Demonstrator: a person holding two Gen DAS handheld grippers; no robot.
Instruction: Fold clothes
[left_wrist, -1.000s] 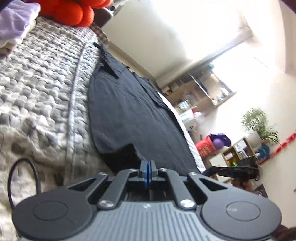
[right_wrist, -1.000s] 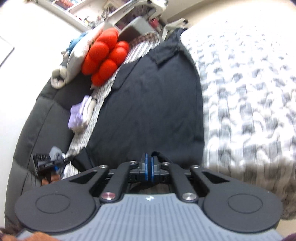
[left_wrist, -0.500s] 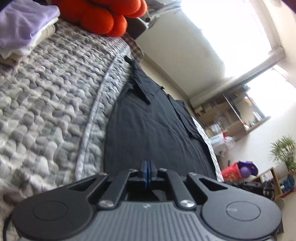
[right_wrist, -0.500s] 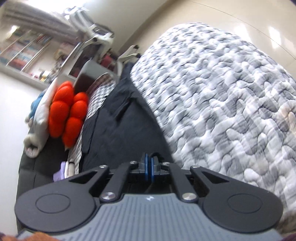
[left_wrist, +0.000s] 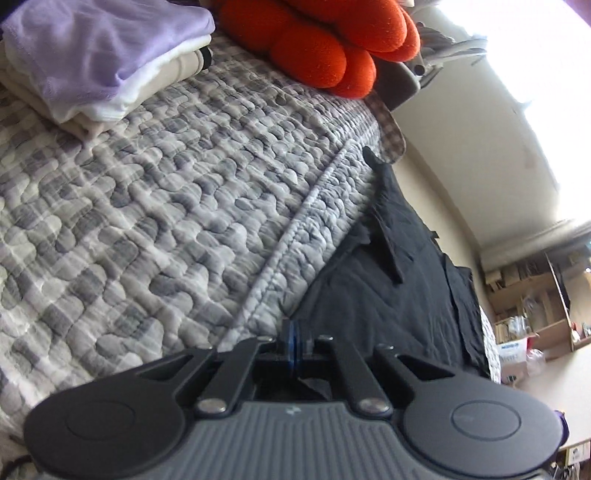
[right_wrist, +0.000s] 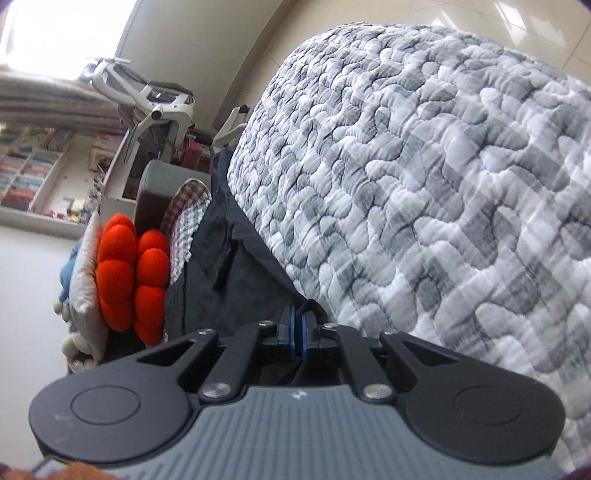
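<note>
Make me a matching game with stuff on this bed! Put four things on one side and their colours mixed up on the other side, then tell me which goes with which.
Things:
1. bumpy cushion
2. top cloth on the folded pile
3. shirt being folded
4. quilt

Colours:
A. black
B. grey and white
C. orange-red
D. light purple

Pairs: 1-C, 2-D, 3-A, 4-B

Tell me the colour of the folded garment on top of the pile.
Light purple; the left wrist view shows it best.
</note>
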